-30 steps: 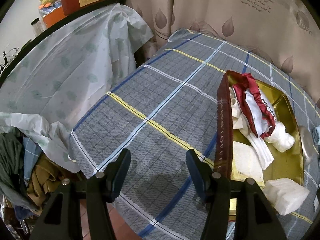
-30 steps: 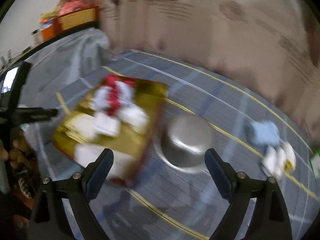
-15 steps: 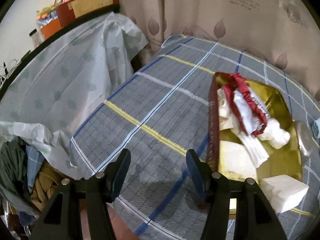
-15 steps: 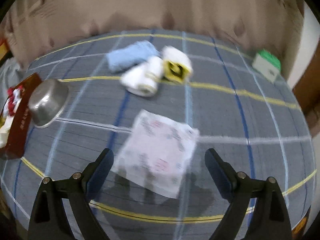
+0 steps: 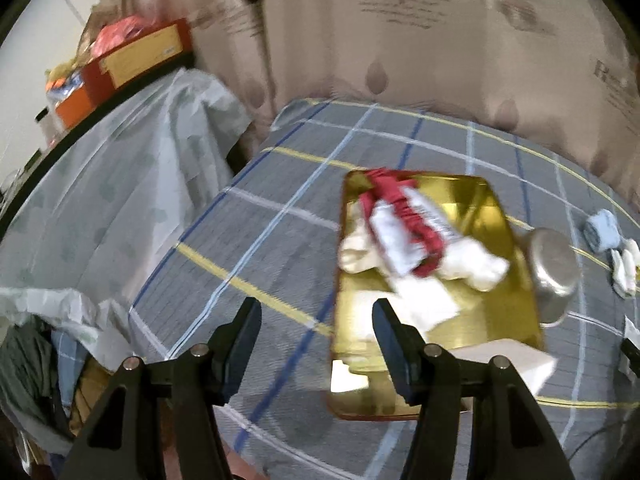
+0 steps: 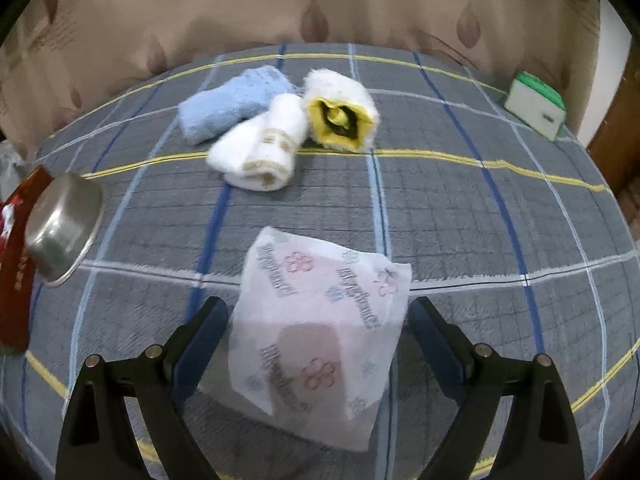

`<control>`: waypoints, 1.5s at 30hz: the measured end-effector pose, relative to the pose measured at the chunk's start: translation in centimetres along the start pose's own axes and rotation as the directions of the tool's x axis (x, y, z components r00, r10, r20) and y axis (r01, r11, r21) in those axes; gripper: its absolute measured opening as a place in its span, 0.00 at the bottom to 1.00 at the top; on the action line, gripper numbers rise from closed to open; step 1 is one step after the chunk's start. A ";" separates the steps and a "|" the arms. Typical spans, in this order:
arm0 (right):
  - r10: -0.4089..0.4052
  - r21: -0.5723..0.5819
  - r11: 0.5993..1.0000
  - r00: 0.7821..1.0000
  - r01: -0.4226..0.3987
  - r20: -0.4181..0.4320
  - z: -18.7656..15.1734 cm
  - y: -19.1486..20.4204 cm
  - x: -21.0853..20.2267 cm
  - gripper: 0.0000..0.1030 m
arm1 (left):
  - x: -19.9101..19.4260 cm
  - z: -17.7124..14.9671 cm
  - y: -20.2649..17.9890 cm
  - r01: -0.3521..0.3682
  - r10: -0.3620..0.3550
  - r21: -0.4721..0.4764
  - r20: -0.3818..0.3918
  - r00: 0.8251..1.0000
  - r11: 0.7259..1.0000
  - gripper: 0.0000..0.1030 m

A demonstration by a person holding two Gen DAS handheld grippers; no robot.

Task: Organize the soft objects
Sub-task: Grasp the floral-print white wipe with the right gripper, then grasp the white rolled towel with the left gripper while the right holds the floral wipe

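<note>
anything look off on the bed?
Yes: a steel bowl sits upside down, tipped against the gold tray's edge, the one hard item among the soft ones. A white block overhangs the tray's near edge.

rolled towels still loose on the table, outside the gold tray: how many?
3, clustered at the far side: light blue towel on the left, white towel in front of it, white-and-yellow towel on the right. Nothing seems hidden behind them.

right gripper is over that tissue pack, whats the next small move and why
Probably lower the right gripper a little and close on the white flower-printed tissue pack. Its jaws stand open on either side of the pack without pressing it, and the pack lies loose on the grey plaid cloth, apart from the rolled towels.
</note>
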State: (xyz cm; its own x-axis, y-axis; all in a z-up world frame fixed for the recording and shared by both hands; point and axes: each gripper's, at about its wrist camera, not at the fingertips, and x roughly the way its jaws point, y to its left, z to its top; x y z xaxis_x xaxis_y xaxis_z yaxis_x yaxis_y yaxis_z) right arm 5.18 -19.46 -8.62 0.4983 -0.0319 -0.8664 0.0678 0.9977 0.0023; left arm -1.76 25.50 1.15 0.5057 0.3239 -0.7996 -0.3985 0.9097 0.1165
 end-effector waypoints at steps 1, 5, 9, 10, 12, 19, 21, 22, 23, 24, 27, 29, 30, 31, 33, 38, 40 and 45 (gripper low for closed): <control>-0.008 0.003 1.000 1.000 0.008 0.001 0.0 -0.2 0.2 0.87 | -0.3 0.2 -0.6 0.007 -0.007 0.012 0.004 1.000 1.000 0.57; -0.009 -0.008 1.000 1.000 0.009 0.029 -0.3 -0.5 0.1 0.83 | -1.2 0.8 -4.3 0.076 -0.077 0.077 0.004 0.997 0.994 0.57; 0.000 -0.029 1.000 0.998 0.002 0.064 -0.7 -0.7 -0.5 0.61 | -1.7 1.1 -8.7 0.126 -0.128 0.156 0.002 0.992 0.980 0.57; 0.005 -0.029 1.000 0.998 -0.003 0.068 -0.8 -0.8 -0.6 0.58 | -1.7 1.1 -9.7 0.141 -0.143 0.171 -0.004 0.990 0.975 0.57; 0.009 -0.034 0.999 0.997 -0.006 0.077 -0.9 -1.1 -0.7 0.49 | -1.9 1.2 -12.1 0.186 -0.186 0.199 -0.020 0.982 0.962 0.57; 0.024 -0.072 0.997 0.995 -0.017 0.097 -0.9 -2.2 -1.0 0.27 | -3.0 0.9 -20.4 0.284 -0.283 0.340 -0.055 0.958 0.896 0.57; -0.010 -0.084 0.996 0.994 0.019 0.105 -0.7 -2.8 -1.0 0.27 | -3.2 0.6 -22.8 0.320 -0.314 0.372 -0.077 0.946 0.871 0.57; -0.017 -0.084 0.996 0.994 0.026 0.108 -0.6 -3.3 -0.9 0.27 | -3.2 0.5 -24.0 0.341 -0.331 0.386 -0.094 0.939 0.857 0.57; -0.023 -0.073 0.997 0.994 0.031 0.109 -0.5 -3.9 -0.9 0.27 | -3.2 0.5 -24.8 0.354 -0.341 0.393 -0.104 0.934 0.849 0.57; -0.030 -0.062 0.997 0.993 0.037 0.110 -0.5 -4.5 -0.8 0.27 | -3.3 0.4 -26.0 0.372 -0.358 0.404 -0.114 0.927 0.836 0.57; -0.061 -0.037 0.997 0.991 0.066 0.121 -0.3 -6.3 -0.5 0.27 | -3.5 0.2 -29.1 0.419 -0.394 0.437 -0.152 0.906 0.796 0.57; -0.072 -0.015 0.997 0.990 0.074 0.125 -0.2 -7.5 -0.4 0.27 | -3.4 0.1 -31.2 0.461 -0.424 0.450 -0.186 0.886 0.765 0.57; -0.088 -0.001 0.996 0.988 0.088 0.128 -0.1 -8.1 -0.3 0.27 | -3.4 0.0 -32.2 0.471 -0.430 0.453 -0.196 0.881 0.757 0.57; -0.094 0.008 0.996 0.988 0.094 0.126 0.1 -8.7 -0.2 0.27 | -3.4 -0.1 -33.1 0.484 -0.439 0.456 -0.208 0.874 0.747 0.57; -0.113 0.025 0.994 0.985 0.111 0.127 0.2 -9.7 -0.1 0.27 | -3.3 -0.2 -35.4 0.503 -0.454 0.464 -0.223 0.863 0.729 0.57; -0.089 0.078 0.994 0.989 0.080 0.122 0.3 -11.3 0.1 0.27 | -2.4 -0.4 -40.4 0.525 -0.467 0.485 -0.247 0.849 0.699 0.57; -0.102 0.064 0.993 0.988 0.095 0.120 0.2 -11.0 0.2 0.28 | -1.9 -0.4 -42.0 0.522 -0.466 0.492 -0.243 0.851 0.697 0.57; -0.099 0.060 0.994 0.988 0.092 0.118 0.2 -11.0 0.3 0.30 | -0.4 -0.2 -44.8 0.514 -0.436 0.481 -0.272 0.858 0.711 0.57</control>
State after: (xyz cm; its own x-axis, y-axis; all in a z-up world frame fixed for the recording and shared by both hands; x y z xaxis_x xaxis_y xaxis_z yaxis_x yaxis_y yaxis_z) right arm 4.76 -30.51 -8.75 0.5877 -0.1373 -0.7974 0.1654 0.9851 -0.0477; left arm 15.75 -15.40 -3.89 0.3991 -0.1897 -0.8971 0.3445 0.9377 -0.0450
